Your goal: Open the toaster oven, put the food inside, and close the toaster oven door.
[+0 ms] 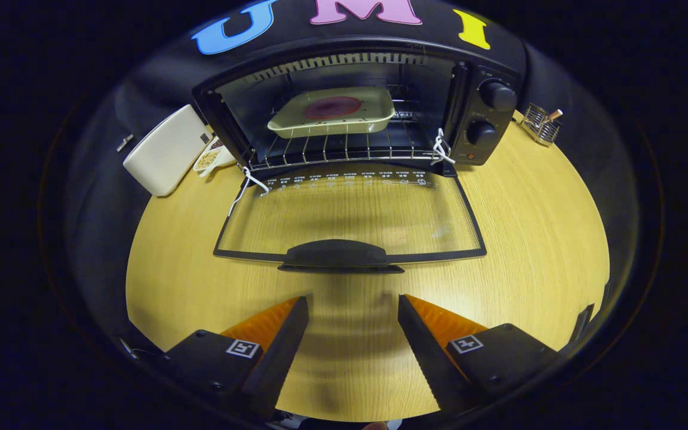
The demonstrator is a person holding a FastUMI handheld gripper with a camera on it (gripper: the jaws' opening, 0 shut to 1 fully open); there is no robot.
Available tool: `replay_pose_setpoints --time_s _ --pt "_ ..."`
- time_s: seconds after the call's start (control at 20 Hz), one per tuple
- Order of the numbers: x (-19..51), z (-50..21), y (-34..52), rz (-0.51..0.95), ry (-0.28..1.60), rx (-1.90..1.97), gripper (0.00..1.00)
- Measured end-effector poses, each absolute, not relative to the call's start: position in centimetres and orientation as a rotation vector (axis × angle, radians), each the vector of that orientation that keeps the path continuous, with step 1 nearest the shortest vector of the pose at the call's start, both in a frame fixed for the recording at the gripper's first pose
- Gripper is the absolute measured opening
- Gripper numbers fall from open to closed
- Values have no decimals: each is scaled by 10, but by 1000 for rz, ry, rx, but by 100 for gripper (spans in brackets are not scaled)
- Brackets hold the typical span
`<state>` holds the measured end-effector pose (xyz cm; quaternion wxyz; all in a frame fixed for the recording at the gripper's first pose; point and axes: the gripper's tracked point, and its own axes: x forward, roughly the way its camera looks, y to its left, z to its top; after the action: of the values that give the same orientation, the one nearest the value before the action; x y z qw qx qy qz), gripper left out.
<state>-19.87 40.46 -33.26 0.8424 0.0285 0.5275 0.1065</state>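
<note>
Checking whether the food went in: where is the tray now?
In the gripper view, the tray sits on the wire rack inside the toaster oven, beyond the lowered door and the open hand-held gripper.

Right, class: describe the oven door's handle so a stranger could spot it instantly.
Find the toaster oven on the wooden table. Its glass door lies folded flat toward the open gripper. The handle is the solid black curved bar on the door's near edge, just ahead of the fingers.

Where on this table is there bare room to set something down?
Bare wood lies right of the open door, below the knobs, and around the open, empty fingers. Left of the oven, a white box and dish crowd it.
</note>
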Motion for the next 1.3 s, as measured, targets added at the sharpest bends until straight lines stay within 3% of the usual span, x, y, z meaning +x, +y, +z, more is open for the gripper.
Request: replay_pose_setpoints --time_s 0.75,1.3 --pt "-178 -344 415 182 1113 93 100" --pt "-178 -300 412 184 996 172 99"
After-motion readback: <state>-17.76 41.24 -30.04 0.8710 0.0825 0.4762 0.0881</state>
